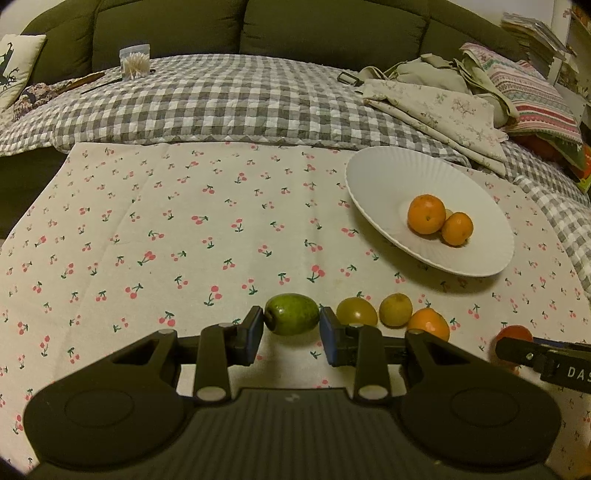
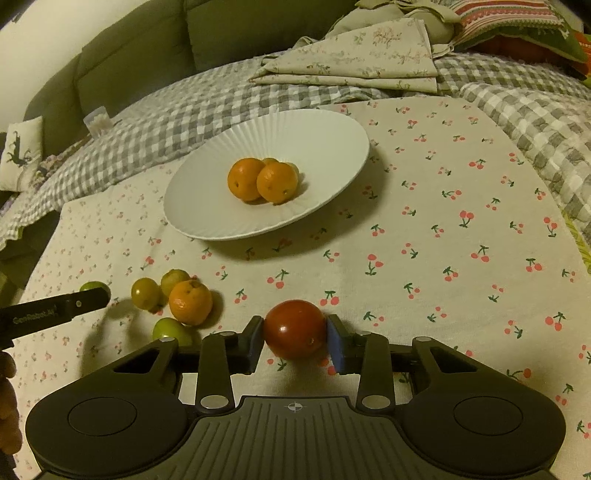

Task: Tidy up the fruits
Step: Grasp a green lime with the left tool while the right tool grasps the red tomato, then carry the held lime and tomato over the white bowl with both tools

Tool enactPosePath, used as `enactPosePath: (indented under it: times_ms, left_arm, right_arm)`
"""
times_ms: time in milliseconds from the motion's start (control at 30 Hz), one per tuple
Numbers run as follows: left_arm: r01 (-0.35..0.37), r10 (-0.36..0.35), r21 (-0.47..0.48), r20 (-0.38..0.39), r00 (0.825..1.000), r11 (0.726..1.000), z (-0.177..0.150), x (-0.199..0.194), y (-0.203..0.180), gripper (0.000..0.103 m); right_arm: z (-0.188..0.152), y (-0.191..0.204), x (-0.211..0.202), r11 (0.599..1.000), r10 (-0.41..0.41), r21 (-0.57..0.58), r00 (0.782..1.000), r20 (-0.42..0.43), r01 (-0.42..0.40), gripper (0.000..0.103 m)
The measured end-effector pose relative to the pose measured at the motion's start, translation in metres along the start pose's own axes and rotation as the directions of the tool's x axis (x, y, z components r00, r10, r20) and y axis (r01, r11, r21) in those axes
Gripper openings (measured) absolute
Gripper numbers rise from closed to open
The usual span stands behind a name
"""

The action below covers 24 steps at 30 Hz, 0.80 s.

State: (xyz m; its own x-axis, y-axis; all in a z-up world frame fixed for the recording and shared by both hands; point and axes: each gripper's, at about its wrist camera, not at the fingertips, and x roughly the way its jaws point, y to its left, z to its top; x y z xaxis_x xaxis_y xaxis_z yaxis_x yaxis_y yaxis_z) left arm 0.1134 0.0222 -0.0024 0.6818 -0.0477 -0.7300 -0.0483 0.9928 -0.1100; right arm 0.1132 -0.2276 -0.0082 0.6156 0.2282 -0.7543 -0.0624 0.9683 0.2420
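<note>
At the bottom centre of the left wrist view, our left gripper (image 1: 291, 328) has its fingers (image 1: 253, 332) drawn in close on a green oval fruit (image 1: 291, 314), the pads touching it at either end. We hold it across its long axis, which we judge gives the pads the flattest seats on a smooth, rounded skin. In the right wrist view, our right gripper (image 2: 295, 341) has its fingers (image 2: 334, 345) narrowed onto a red tomato (image 2: 295, 328), one pad on each side. No earlier picture is given, so we speak only of the grip as it stands. Whether either fruit is lifted clear of the cherry-print cloth (image 1: 184, 221) we cannot tell; the shadows sit tight beneath both.

Just beyond, toward the lower left of the right wrist view, the loose fruit lies bunched: a mandarin (image 2: 190, 302) touching two yellow-green fruits (image 2: 146, 293) behind it, and another green fruit (image 2: 171, 330) in front. They sit close together, so taking the outermost pieces first leaves room for the fingers.

Farther up, at centre frame, the white ribbed plate (image 2: 207, 206) holds two mandarins (image 2: 245, 179) touching, with a smaller fruit mostly hidden behind them. We take this as the collecting place, with its rim raised enough to stop round fruit rolling away.

Farthest off lie the checked quilt (image 1: 240, 96), folded floral cloths (image 2: 354, 55) and the green sofa (image 1: 332, 26).
</note>
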Motion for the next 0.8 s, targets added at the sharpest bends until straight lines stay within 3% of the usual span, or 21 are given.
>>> enactPosePath:
  times_ms: [467, 800]
  left_arm:
    - [0.018, -0.018, 0.020, 0.023, 1.000, 1.000, 0.002, -0.008, -0.009, 0.032]
    - [0.049, -0.056, 0.095, 0.075, 0.996, 0.994, 0.007, -0.014, -0.029, 0.032]
  right_arm:
    - [0.005, 0.000, -0.017, 1.000, 0.021, 0.016, 0.998, 0.051, -0.022, 0.035]
    - [0.014, -0.005, -0.027, 0.999, 0.008, 0.031, 0.995, 0.102, -0.011, 0.035]
